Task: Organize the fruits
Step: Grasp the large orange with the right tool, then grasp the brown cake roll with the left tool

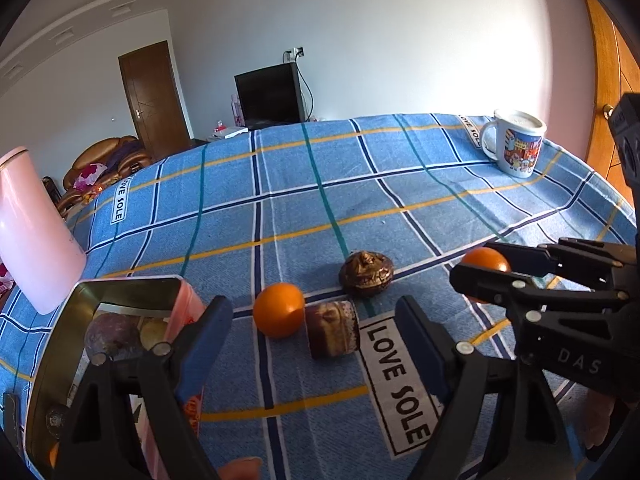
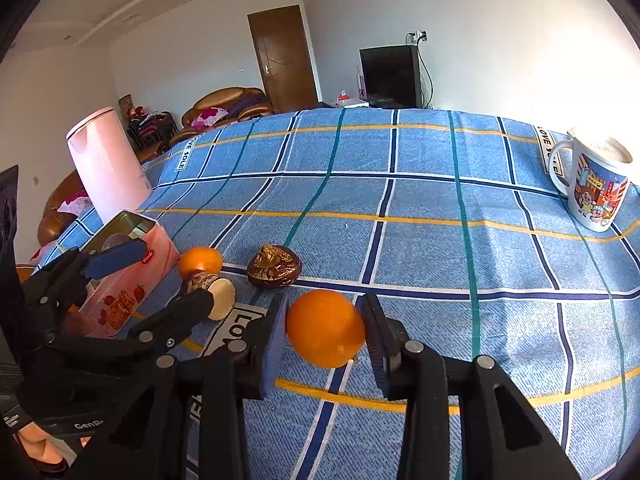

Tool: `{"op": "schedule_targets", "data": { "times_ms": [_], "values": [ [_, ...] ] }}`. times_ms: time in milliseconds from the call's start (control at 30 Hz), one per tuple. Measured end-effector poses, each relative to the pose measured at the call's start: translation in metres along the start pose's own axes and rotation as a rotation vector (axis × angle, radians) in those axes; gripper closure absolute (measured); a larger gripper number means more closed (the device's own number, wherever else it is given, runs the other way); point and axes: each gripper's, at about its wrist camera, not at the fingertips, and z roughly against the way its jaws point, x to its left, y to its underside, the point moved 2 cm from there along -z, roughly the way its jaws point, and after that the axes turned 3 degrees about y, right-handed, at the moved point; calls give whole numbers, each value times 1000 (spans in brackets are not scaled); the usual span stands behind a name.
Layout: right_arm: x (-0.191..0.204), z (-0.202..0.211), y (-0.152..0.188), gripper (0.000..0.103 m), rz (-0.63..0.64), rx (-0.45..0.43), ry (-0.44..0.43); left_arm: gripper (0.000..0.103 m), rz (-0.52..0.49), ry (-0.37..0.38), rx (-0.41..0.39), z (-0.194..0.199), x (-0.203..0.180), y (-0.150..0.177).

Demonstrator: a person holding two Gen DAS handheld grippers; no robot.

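Left wrist view: pink tin (image 1: pixel 120 320) holds some fruit; left hand-held gripper (image 1: pixel 312 344) wide open, right hand-held gripper (image 2: pixel 326 332) straddling an orange (image 2: pixel 326 328).

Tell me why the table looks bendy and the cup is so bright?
In both wrist views the fisheye lens bows the blue checked tablecloth; in the right wrist view sunlight washes out the rim of the white cartoon mug, while the left wrist view shows that mug sharper.

Orange fruit (image 2: pixel 326 328), blue plaid cloth (image 2: pixel 420 232), pink kettle (image 2: pixel 106 168), possibly purple fruit (image 1: pixel 112 334)
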Motion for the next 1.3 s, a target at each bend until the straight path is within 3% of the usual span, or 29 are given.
{"op": "schedule_targets", "data": {
  "times_ms": [233,300,467,533,967,1300],
  "values": [
    [-5,2,1,64,-30,-12,-15,28,-30,14,69,-13,-7,2],
    [-6,2,1,64,-36,-15,-15,37,-27,16,101,-19,-7,3],
    [-7,2,0,64,-39,-13,-14,60,-18,7,80,-16,-4,1],
    [-6,2,1,64,-42,-16,-13,72,-22,37,80,-15,-5,2],
    [-6,5,1,64,-44,-31,-6,72,-16,51,86,-15,-5,2],
    [-8,16,0,64,-48,-87,-28,72,17,42,-18,7,1,3]
  ]
}}
